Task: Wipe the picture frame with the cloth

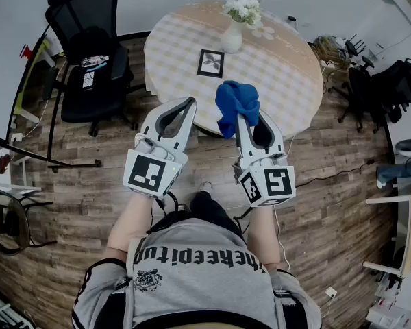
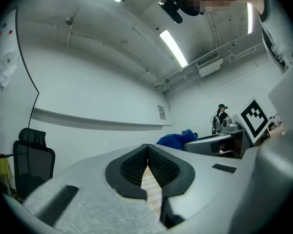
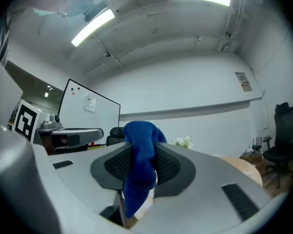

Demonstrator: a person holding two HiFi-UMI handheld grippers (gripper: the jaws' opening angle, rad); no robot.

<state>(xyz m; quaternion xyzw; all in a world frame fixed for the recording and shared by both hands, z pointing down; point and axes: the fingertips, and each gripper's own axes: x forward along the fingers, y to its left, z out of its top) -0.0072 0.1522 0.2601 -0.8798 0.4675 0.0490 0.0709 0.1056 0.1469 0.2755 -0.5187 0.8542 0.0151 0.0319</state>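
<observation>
– Shoulders in a grey shirt [image 1: 192, 273] sit closest, with both tools held out ahead of them. What does the left tool [image 1: 190, 103] carry?
– Nothing. Its jaws are pressed together at the tips, and in the left gripper view only a sliver of checked tabletop shows through the gap behind them.
– And the right tool [image 1: 241, 118]?
– It pinches a blue cloth [image 1: 236, 101]. The cloth bunches above the jaws and hangs down below them in the right gripper view.
– Where is the picture frame [image 1: 211, 63]?
– On the round table [image 1: 288, 67], beyond both tools and apart from the cloth. It is just beside a white vase [image 1: 231, 37] of pale flowers [image 1: 243, 9].
– Anything else?
– A black office chair [image 1: 89, 60] stands left of the table on the wooden floor [image 1: 329, 184].
</observation>
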